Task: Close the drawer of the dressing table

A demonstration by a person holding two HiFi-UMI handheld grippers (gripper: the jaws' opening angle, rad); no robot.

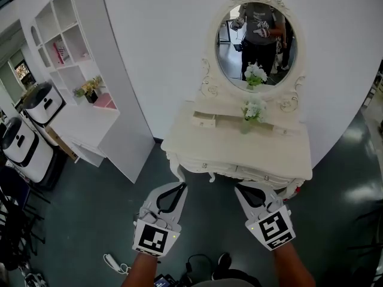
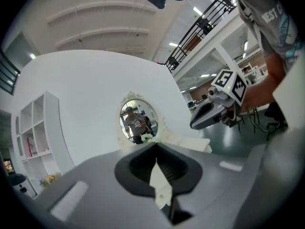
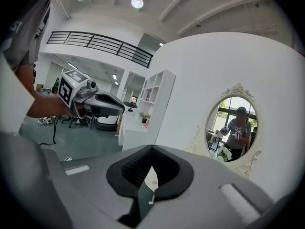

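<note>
The cream dressing table (image 1: pixel 239 154) stands against the white wall under its oval mirror (image 1: pixel 257 43). On its top row, a small drawer (image 1: pixel 204 120) at the left sticks out toward me. A vase of white flowers (image 1: pixel 253 111) stands to the drawer's right. My left gripper (image 1: pixel 179 186) and right gripper (image 1: pixel 239 188) hover side by side just short of the table's front edge, both shut and holding nothing. In the left gripper view the left gripper (image 2: pixel 155 149) points at the mirror (image 2: pixel 137 120). The right gripper (image 3: pixel 151 151) points left of the mirror (image 3: pixel 233 128).
A white shelf unit (image 1: pixel 78 70) stands left of the table. Two white-and-black machines (image 1: pixel 27 142) sit further left. A white power strip (image 1: pixel 114 262) lies on the dark green floor by my feet. The table's front drawers (image 1: pixel 266 177) have small knobs.
</note>
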